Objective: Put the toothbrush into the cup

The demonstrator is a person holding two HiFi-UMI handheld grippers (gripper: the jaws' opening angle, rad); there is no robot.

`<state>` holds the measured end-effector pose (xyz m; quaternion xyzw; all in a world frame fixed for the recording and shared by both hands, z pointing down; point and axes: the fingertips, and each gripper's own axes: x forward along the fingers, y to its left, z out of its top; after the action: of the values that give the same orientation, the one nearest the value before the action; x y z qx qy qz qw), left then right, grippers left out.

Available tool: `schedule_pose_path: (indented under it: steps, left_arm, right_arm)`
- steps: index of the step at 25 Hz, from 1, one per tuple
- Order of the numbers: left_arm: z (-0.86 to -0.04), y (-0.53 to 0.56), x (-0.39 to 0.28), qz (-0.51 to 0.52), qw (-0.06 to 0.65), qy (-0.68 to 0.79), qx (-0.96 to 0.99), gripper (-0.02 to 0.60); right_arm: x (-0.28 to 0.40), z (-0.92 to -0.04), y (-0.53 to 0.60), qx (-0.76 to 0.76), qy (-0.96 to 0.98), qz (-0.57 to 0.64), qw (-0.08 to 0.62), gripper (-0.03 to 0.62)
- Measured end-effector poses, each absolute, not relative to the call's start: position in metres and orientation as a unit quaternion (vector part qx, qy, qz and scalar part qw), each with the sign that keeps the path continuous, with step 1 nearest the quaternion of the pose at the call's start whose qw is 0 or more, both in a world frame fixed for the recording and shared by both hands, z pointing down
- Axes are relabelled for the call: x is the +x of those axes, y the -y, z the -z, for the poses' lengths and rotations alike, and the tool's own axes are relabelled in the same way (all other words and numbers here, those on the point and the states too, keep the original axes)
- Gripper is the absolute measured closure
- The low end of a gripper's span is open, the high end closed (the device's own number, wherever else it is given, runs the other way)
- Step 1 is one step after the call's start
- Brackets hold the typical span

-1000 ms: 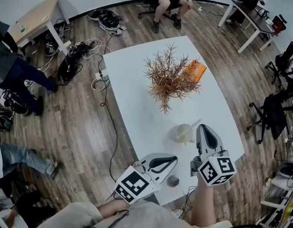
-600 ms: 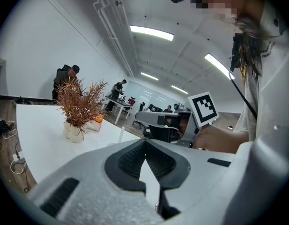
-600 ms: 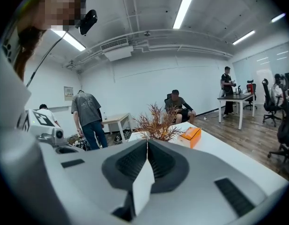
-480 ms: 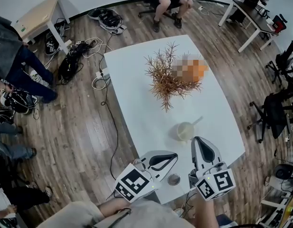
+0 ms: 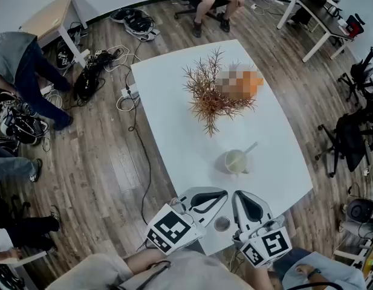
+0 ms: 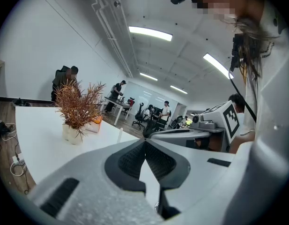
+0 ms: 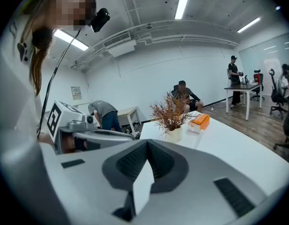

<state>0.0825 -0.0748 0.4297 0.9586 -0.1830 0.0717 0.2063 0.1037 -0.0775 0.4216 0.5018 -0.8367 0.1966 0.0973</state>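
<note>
Open tabletop [image 5: 174, 125] leads to the cup [image 5: 236, 161]; a small round object [image 5: 222, 225] sits near the edge, dried plant [image 5: 213, 95] beyond.

The left gripper [image 5: 223, 193] and right gripper [image 5: 239, 194] are pale grey, rounded shells with black ribbed pads [image 6: 130, 161]. Each bears a white cube [image 5: 171, 232] with black square markers. A beige sleeve [image 5: 98, 272] covers the left arm.
</note>
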Motion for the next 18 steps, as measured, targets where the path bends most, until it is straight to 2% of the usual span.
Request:
schedule_pose_path:
  steps: [18]
  left_arm:
    - [-0.419,0.044,0.091,-0.068,0.195,0.189,0.960,0.575]
  right_arm:
    - [0.107,-0.411,0.040,0.489,0.847,-0.181,0.099,0.576]
